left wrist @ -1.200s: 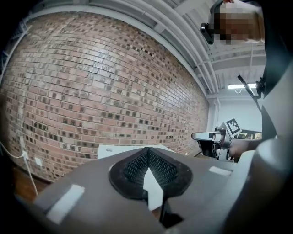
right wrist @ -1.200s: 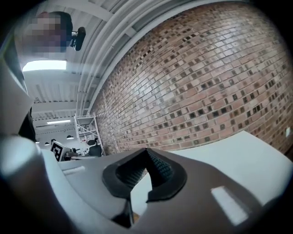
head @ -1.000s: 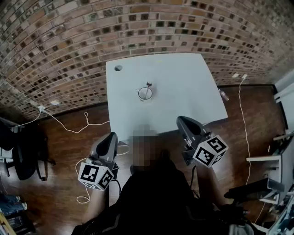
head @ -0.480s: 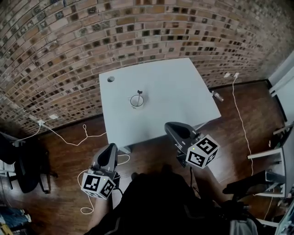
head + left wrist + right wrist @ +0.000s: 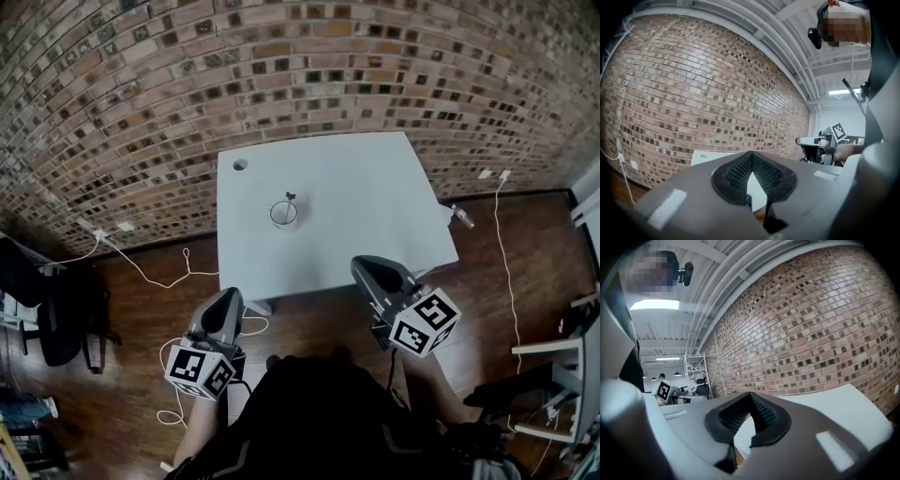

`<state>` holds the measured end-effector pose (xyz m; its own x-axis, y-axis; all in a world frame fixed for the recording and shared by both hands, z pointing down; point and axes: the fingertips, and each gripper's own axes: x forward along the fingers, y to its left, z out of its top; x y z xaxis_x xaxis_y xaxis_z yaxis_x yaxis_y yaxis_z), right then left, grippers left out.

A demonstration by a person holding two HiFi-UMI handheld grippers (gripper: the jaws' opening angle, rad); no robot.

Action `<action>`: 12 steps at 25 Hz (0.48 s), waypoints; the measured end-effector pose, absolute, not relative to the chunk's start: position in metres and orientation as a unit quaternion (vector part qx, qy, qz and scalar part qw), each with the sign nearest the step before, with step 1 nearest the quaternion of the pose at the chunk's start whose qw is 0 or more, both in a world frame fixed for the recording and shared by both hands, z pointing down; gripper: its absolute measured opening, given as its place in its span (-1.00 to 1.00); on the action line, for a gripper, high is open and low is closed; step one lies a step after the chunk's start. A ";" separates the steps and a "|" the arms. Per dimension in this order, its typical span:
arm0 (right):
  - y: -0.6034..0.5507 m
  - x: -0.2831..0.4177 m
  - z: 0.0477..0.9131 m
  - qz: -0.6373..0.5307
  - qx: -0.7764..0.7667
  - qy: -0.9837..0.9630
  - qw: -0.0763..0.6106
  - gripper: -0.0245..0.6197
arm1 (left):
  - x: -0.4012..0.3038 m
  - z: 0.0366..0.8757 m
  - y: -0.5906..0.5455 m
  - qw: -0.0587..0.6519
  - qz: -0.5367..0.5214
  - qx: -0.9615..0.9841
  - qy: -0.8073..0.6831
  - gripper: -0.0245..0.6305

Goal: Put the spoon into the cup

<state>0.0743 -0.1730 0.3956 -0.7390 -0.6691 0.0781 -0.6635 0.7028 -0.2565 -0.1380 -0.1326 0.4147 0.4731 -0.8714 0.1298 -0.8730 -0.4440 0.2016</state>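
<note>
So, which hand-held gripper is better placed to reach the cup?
Left, narrowly. The cup, spoon already in it, stands on the left half of the table, more in line with the left hand-held gripper; the right hand-held gripper sits further sideways. Both are shut, empty.

Small white round cup [image 5: 283, 216]: upright, left of centre on white table [image 5: 375, 206]. Dark-handled spoon [image 5: 290, 198]: standing in cup, handle above rim.

Spoon [image 5: 291, 198] in cup [image 5: 283, 216] on table [image 5: 375, 206]
</note>
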 end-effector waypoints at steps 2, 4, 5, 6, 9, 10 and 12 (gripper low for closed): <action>-0.175 0.079 0.395 -0.137 -0.358 0.923 0.014 -0.90 | -0.134 0.413 -0.132 0.117 0.006 0.849 -0.516 -0.93; -0.176 0.083 0.396 -0.142 -0.356 0.924 0.016 -0.90 | -0.131 0.412 -0.131 0.112 0.008 0.847 -0.519 -0.93; -0.177 0.083 0.396 -0.143 -0.354 0.924 0.016 -0.90 | -0.130 0.411 -0.131 0.111 0.008 0.846 -0.521 -0.93; -0.177 0.083 0.396 -0.143 -0.352 0.925 0.015 -0.90 | -0.130 0.411 -0.131 0.111 0.008 0.845 -0.523 -0.93; -0.177 0.081 0.398 -0.145 -0.346 0.927 0.010 -0.90 | -0.129 0.412 -0.130 0.116 0.008 0.842 -0.526 -0.93; -0.177 0.081 0.399 -0.147 -0.345 0.927 0.010 -0.90 | -0.129 0.413 -0.128 0.118 0.009 0.842 -0.526 -0.93; -0.177 0.081 0.400 -0.149 -0.344 0.927 0.009 -0.90 | -0.128 0.413 -0.127 0.118 0.009 0.842 -0.527 -0.93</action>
<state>0.0809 -0.1769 0.4002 -0.7628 -0.6408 0.0862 -0.6357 0.7188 -0.2816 -0.1279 -0.1267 0.4129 0.4453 -0.8844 0.1396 -0.8886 -0.4174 0.1900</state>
